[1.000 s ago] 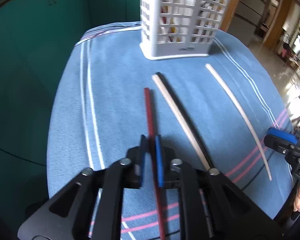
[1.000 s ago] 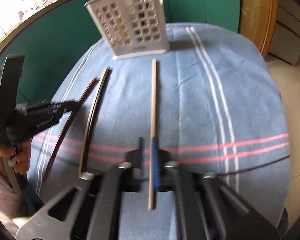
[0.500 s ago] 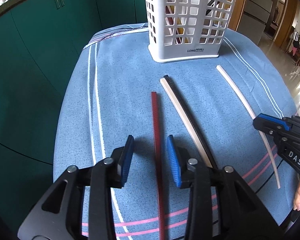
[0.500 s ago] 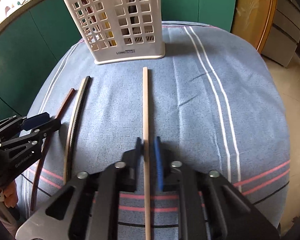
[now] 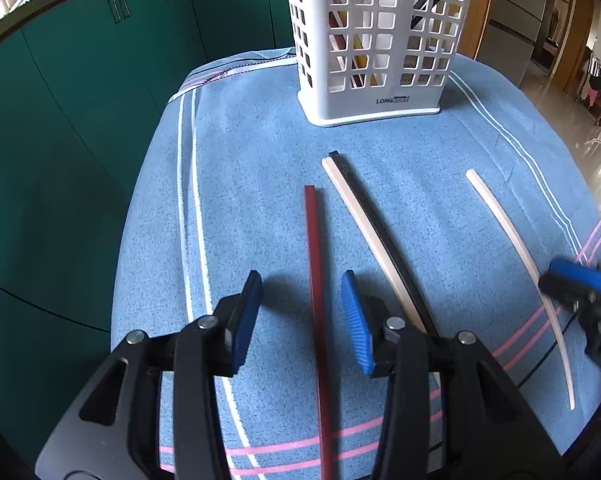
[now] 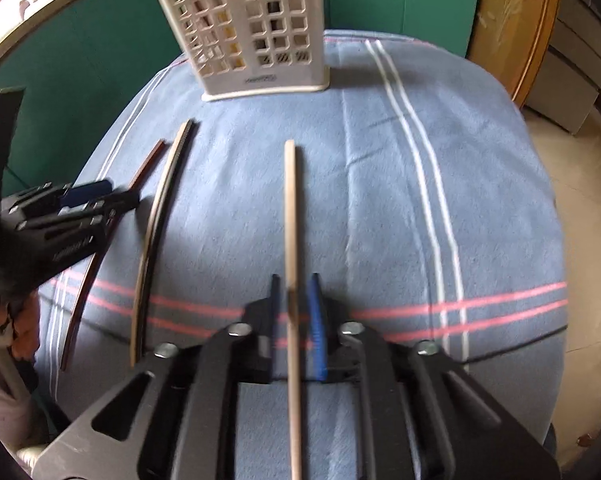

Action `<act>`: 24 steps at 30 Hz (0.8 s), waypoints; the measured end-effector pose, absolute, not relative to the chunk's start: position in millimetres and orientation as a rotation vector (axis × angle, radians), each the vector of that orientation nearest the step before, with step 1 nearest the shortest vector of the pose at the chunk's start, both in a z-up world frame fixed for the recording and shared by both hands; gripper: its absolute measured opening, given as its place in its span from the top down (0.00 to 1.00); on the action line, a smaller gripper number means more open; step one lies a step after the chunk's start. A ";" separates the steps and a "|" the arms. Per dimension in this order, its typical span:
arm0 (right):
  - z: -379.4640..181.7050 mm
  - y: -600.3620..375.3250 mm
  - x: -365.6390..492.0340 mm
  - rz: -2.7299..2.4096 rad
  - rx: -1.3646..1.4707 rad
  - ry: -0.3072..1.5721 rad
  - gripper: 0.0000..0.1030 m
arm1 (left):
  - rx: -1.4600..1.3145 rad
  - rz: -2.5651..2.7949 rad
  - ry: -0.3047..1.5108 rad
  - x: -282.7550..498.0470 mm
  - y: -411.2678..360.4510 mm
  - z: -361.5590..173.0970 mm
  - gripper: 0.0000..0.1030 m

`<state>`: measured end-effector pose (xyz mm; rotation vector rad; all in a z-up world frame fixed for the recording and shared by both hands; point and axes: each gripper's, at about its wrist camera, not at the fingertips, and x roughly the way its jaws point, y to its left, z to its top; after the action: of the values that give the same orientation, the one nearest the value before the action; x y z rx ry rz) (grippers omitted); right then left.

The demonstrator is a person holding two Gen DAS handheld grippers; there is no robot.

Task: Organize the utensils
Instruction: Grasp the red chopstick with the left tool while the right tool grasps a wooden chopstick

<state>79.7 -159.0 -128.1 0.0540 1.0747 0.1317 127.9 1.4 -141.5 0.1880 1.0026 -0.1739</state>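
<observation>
**Handling thin chopsticks on a soft cloth**

Straddling the red chopstick (image 5: 315, 280), the left tool (image 5: 300, 312) has just been opening – its blue pads stand spread, clear of the stick on both sides, and the stick lies flat on the cloth. The right tool (image 6: 294, 320) has its jaws narrowly apart around the pale wooden chopstick (image 6: 290, 220), having just eased open; its pads sit close beside the stick, seemingly without pressing.

Each stick looks light, stiff and very slender, so it will likely roll or pivot if pinched off-centre. A grip near the thicker near end, square across the flat sides, seems safest.

Between the two lies a pale and black pair (image 5: 374, 236), touching along their length. Farther off on the blue striped surface (image 5: 252, 168) stands the white slotted utensil holder (image 5: 374, 40), already holding several pieces – the probable destination.
</observation>
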 end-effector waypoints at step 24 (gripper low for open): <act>-136.1 -139.1 169.1 0.091 -0.069 1.100 0.66 | 0.282 -0.163 1.040 154.5 -13.5 -141.0 0.49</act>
<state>169.1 -139.1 -136.1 -0.0686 1.1003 0.0907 154.5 -13.5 -141.0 0.2821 1.0398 -0.1626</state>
